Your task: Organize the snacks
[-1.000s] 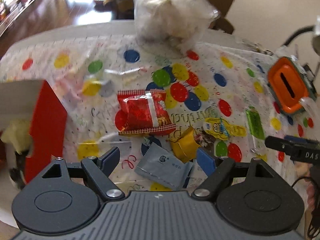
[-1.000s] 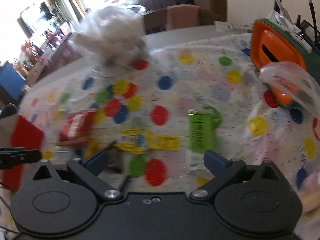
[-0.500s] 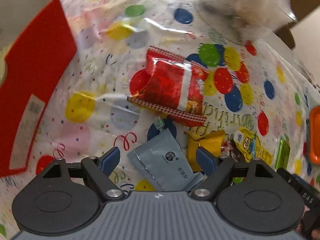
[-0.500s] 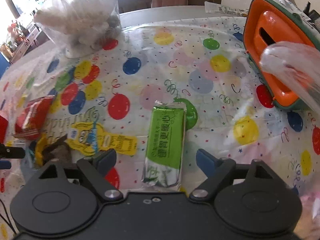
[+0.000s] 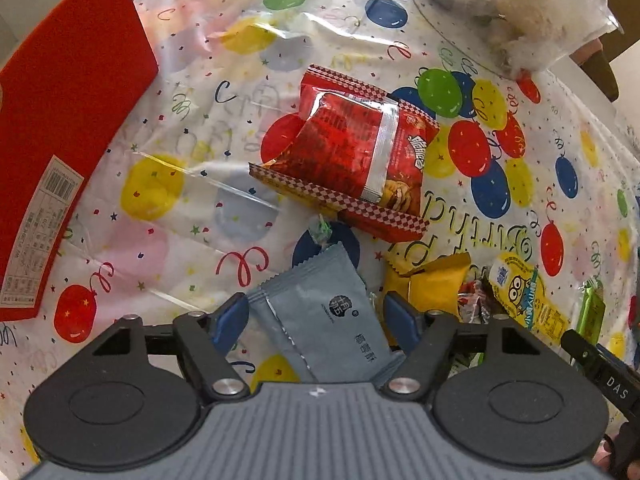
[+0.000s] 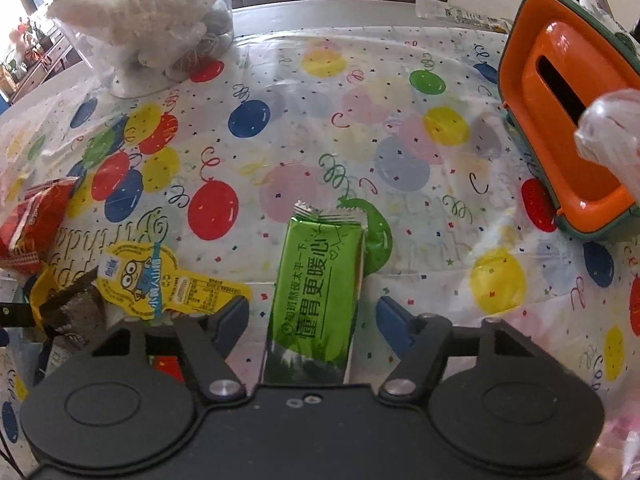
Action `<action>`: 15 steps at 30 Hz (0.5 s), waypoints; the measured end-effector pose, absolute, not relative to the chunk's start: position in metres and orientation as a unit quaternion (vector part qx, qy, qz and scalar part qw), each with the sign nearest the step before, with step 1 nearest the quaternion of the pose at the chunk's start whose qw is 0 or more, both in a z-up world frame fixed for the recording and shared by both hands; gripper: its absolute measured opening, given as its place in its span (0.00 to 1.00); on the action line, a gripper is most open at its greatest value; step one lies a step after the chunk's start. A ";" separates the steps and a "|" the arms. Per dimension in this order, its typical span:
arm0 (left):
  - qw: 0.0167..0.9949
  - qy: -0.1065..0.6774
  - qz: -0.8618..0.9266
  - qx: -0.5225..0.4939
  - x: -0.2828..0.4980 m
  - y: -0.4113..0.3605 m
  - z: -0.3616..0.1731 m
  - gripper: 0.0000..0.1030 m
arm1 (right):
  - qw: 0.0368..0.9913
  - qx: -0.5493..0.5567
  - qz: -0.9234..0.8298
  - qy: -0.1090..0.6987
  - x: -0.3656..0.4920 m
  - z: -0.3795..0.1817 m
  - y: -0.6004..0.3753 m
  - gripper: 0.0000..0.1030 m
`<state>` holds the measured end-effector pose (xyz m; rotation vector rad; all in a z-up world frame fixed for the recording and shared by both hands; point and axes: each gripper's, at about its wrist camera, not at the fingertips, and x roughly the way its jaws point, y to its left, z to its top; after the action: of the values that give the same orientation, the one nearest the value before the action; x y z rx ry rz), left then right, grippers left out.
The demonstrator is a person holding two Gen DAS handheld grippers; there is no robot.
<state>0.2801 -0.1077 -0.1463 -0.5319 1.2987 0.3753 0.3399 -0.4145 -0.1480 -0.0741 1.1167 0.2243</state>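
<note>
My left gripper (image 5: 316,322) is open and low over the balloon tablecloth, its jaws on either side of a grey-blue snack packet (image 5: 320,312). A red chip bag (image 5: 352,156) lies just beyond, a yellow wrapper (image 5: 432,288) and a yellow minion packet (image 5: 524,292) to the right. My right gripper (image 6: 312,320) is open, its jaws on either side of a green foil packet (image 6: 316,288). The minion packet (image 6: 160,280) and the red bag (image 6: 32,220) show at its left.
A red box (image 5: 68,128) stands at the left in the left wrist view. A clear bag of white stuffing (image 6: 148,28) sits at the table's far side. An orange and green container (image 6: 568,112) stands at the right, a clear plastic bag (image 6: 612,132) in front of it.
Both grippers have moved down and forward. The grey-blue packet now lies between the left jaws and the green packet between the right jaws. Both stay open.
</note>
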 end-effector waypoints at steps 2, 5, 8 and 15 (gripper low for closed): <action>0.749 0.594 0.170 -0.241 0.280 -0.109 -0.147 0.71 | 0.843 -0.043 0.102 0.526 0.341 -0.149 -0.414 0.61; 0.751 0.592 0.170 -0.237 0.278 -0.111 -0.148 0.69 | 0.844 -0.056 0.096 0.525 0.340 -0.153 -0.411 0.58; 0.755 0.591 0.167 -0.229 0.276 -0.111 -0.147 0.63 | 0.848 -0.068 0.095 0.516 0.337 -0.153 -0.408 0.56; 0.767 0.590 0.148 -0.204 0.275 -0.117 -0.144 0.42 | 0.854 -0.060 0.096 0.508 0.334 -0.152 -0.406 0.43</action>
<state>0.2746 -0.1173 -0.1441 -0.4438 1.2821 0.3216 0.3345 -0.4056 -0.1522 -0.1271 1.0697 0.2024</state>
